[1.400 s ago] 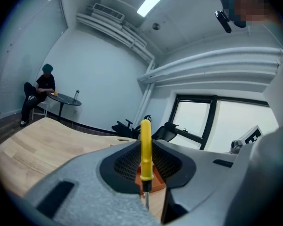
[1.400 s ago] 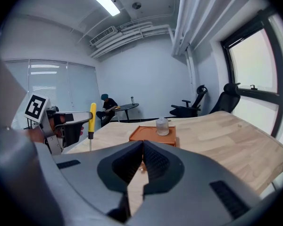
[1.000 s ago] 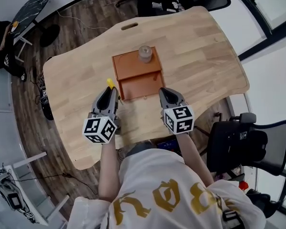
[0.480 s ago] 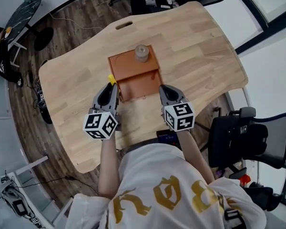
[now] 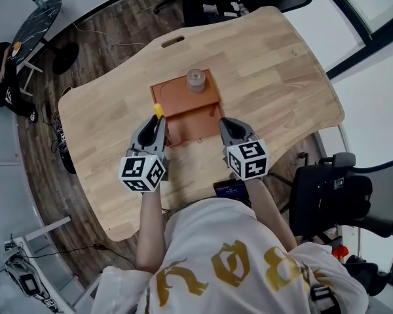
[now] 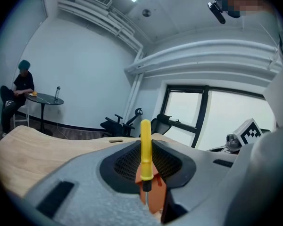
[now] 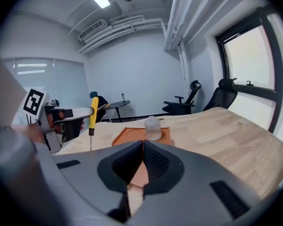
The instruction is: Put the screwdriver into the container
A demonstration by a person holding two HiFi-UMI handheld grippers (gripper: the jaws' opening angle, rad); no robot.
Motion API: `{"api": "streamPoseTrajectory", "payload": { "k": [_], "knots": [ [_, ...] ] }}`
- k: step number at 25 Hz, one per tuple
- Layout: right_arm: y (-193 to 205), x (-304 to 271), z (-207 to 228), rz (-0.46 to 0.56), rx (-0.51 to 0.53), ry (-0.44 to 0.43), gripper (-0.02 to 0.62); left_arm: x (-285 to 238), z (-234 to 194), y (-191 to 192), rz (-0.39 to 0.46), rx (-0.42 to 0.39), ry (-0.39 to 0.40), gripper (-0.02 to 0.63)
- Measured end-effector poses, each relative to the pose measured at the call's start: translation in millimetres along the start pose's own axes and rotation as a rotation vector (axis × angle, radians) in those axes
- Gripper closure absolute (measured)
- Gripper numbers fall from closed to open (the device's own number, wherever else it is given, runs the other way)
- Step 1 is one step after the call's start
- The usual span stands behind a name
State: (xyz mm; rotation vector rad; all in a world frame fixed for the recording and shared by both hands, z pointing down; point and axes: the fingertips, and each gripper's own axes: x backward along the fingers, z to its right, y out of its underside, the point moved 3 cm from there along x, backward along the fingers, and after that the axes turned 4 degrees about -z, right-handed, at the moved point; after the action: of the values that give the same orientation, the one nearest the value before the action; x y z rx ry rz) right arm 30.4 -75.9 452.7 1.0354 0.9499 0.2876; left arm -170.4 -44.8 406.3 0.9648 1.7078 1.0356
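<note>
At the orange container's (image 5: 183, 97) near left edge, the left gripper (image 5: 154, 122) is clamped on the yellow screwdriver (image 6: 145, 147), handle up. Right gripper (image 5: 229, 124) hovers near right, jaws together on nothing

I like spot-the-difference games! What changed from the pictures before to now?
The left hand-held gripper, shut on the yellow screwdriver, crept a little right, so the handle now reaches the orange tray's left edge. Nothing was grabbed or dropped. The right hand-held gripper stayed shut and empty by the tray's front, and the clear jar stayed on it.
</note>
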Motion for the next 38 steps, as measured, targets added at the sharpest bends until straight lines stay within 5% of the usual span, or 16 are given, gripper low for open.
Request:
{"api": "streamPoseTrajectory", "payload": {
  "k": [38],
  "knots": [
    [29.3, -51.4, 19.7, -0.124, -0.060, -0.051, 0.583, -51.4, -16.2, 67.3, -0.266, -0.093, 0.112, 0.534]
  ]
}}
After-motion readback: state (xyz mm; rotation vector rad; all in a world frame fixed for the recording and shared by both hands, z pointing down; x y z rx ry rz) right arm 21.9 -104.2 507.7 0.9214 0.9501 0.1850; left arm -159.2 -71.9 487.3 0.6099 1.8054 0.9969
